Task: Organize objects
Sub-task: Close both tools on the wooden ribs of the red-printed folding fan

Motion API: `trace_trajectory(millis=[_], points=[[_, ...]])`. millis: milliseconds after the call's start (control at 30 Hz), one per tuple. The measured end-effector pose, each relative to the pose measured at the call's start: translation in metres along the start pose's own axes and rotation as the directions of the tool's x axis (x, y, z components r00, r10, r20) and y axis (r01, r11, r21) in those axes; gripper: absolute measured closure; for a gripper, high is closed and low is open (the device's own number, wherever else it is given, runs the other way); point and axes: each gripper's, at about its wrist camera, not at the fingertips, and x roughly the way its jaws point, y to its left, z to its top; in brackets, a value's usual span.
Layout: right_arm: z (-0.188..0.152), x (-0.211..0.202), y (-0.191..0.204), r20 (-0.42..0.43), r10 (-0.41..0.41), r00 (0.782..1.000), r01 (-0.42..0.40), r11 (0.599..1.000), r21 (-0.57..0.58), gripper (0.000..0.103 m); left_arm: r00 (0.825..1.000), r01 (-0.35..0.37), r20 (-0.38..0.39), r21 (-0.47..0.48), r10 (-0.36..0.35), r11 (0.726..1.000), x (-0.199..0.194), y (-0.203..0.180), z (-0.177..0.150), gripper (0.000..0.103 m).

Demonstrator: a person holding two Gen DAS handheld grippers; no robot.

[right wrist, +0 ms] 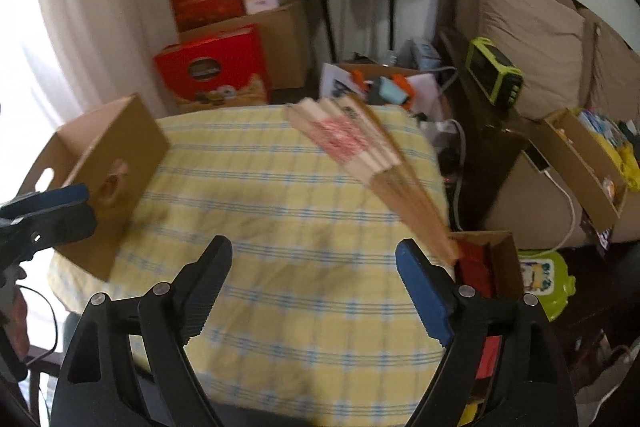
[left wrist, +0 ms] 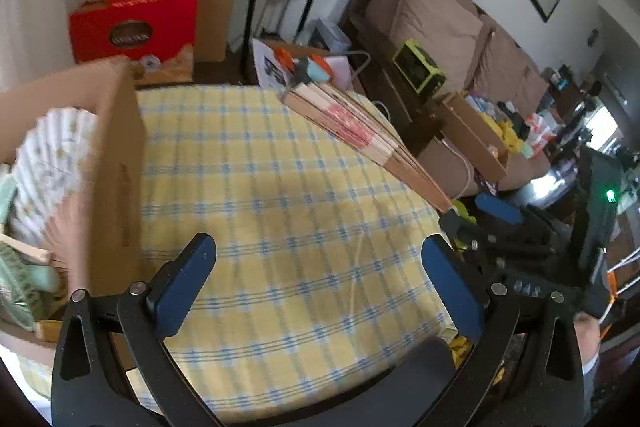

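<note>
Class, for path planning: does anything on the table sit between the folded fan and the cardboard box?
Nothing visible does: only checked tablecloth lies between the folded fan and the cardboard box.

Soft daylight fills the room, strongest from the far left, where the pale curtain [right wrist: 60, 27] washes out nearly white in the right wrist view. Shadows are faint; a dim smudge lies on the checked tablecloth [right wrist: 280, 211] near its middle. Both views bow strongly toward dark rounded corners. Motion blur smears the folded fan [right wrist: 372, 163] and the cardboard box [right wrist: 108, 163]; in the left wrist view the white fan [left wrist: 52, 163] inside it is smeared too.
</note>
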Motion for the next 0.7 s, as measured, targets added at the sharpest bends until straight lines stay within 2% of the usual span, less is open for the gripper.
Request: trace_trajectory(millis=[300,533,633,700], points=[[-0.001,0.032,-0.067,-0.020,-0.066,0.998,0.067,0.996,0.065,0.019,0.997,0.029,-0.069,0.010,-0.028,1.000,0.045,-0.014,-0.003,0.000],[-0.005,0.061,-0.079,-0.055,-0.081,0.995,0.083,0.996,0.027,0.021,0.997,0.010,-0.080,-0.028,-0.012,1.000,0.071,-0.014,0.001,0.000],[-0.006,0.072,-0.078,-0.074,-0.087,0.993,0.088,0.996,0.005,0.027,0.995,0.024,-0.092,-0.045,-0.028,0.999,0.080,-0.013,0.003,0.000],[-0.007,0.077,-0.078,-0.083,-0.087,0.993,0.087,0.996,-0.004,0.035,0.994,0.037,-0.101,-0.060,-0.043,0.998,0.086,-0.012,0.003,0.000]])
